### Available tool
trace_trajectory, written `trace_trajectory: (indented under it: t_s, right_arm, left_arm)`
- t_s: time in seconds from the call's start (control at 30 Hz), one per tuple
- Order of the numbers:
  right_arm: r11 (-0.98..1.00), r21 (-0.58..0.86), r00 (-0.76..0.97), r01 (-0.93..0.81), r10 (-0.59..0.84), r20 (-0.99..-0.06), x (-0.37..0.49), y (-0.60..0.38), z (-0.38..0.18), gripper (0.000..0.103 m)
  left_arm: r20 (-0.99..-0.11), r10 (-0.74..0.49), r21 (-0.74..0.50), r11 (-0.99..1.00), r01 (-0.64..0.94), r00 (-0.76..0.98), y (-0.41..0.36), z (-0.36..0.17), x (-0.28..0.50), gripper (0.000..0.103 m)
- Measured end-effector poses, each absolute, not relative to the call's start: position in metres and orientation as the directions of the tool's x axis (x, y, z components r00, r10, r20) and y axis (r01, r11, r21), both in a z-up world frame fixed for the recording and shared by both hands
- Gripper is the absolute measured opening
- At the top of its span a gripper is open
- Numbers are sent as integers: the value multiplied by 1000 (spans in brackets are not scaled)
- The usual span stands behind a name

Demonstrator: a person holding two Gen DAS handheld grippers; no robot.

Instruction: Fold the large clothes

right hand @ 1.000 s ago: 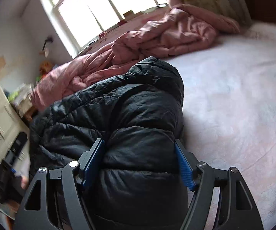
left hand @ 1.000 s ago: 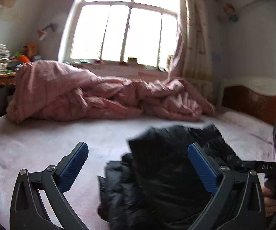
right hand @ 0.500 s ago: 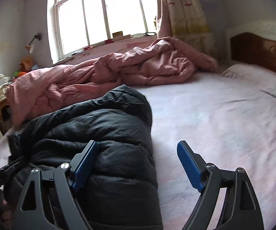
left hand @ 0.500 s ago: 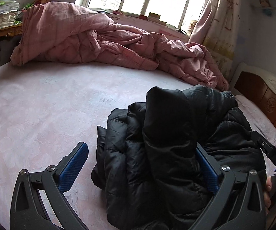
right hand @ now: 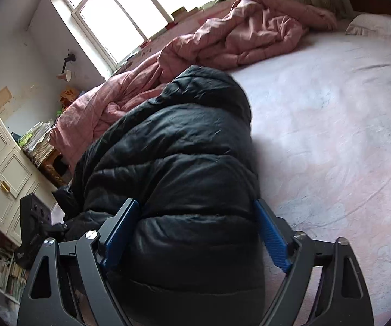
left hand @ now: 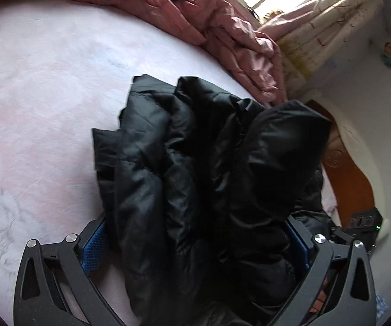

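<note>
**Operator:** Report the left wrist view.

**Inspector:** The black quilted puffer jacket (left hand: 209,184) lies bunched in thick layers on the pale pink patterned bedsheet (left hand: 37,103). The left gripper (left hand: 199,240) has its blue-padded fingers (left hand: 93,247) spread wide around the near end of the bundle, one on each side. Whether the pads press the fabric cannot be told. Probable purpose: to brace the stacked layers so that they do not slide apart. A crumpled pink quilt (left hand: 222,27) lies at the far edge, clear of the work.

**Operator:** Report the right wrist view.

**Inspector:** The right gripper (right hand: 196,235) straddles a fat padded roll of the jacket (right hand: 184,163). Both pads touch its flanks and appear to pinch it. Judgement: this hold keeps the springy filling compressed. A cream panelled cabinet (right hand: 2,168) stands far left, off the bed.
</note>
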State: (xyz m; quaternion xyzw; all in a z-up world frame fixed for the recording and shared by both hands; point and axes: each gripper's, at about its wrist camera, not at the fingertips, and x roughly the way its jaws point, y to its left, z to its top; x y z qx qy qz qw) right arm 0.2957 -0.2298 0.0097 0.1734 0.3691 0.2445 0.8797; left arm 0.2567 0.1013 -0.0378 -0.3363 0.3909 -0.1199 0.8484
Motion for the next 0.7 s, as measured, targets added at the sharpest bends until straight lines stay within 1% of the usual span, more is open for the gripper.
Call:
trace_trajectory:
  t_s: [0.07, 0.1, 0.13, 0.17, 0.23, 0.33, 0.37, 0.43, 0.53, 0.6, 0.7]
  right_arm:
    - [825, 477, 607, -304, 554, -570, 297, -227, 9, 88]
    - [825, 474, 605, -307, 554, -572, 297, -226, 9, 88]
    - [828, 467, 599, -310, 551, -581, 298, -225, 8, 88]
    - [840, 447, 592, -308, 537, -601, 300, -222, 7, 88]
    - [858, 420, 582, -295, 510, -634, 303, -221, 3, 88]
    - [845, 446, 568, -295, 530, -630, 305, -225, 1, 87]
    - [839, 458, 563, -294, 539, -626, 305, -227, 0, 85]
    - [816, 502, 568, -288, 567, -596, 303, -233, 1, 67]
    - [817, 490, 618, -303, 560, -552, 295, -235, 11, 52]
    - [841, 444, 653, -309, 527, -544, 290, -231, 17, 50]
    - [862, 399, 675, -313, 497, -546, 279, -230, 30, 47]
  left_arm:
    - [-567, -490, -679, 733, -39, 662, 100, -36, 256, 103]
    - [-561, -496, -682, 731, -31, 663, 99, -35, 256, 100]
    - [-546, -509, -692, 722, -15, 665, 98, -34, 256, 90]
    - [-520, -541, -715, 699, 9, 661, 98, -34, 255, 87]
    - [-499, -568, -732, 680, 32, 655, 98, -34, 255, 77]
    - [-485, -572, -737, 674, 43, 662, 99, -33, 253, 74]
    - [-482, -571, -735, 676, 48, 664, 98, -31, 252, 73]
    - [-471, -573, -736, 675, 59, 671, 98, -29, 251, 65]
    - [-461, -578, -743, 666, 63, 673, 97, -26, 250, 60]
    - [-453, -583, -756, 652, 57, 675, 97, -26, 252, 58]
    - [-432, -591, -754, 651, 86, 681, 93, -15, 248, 51]
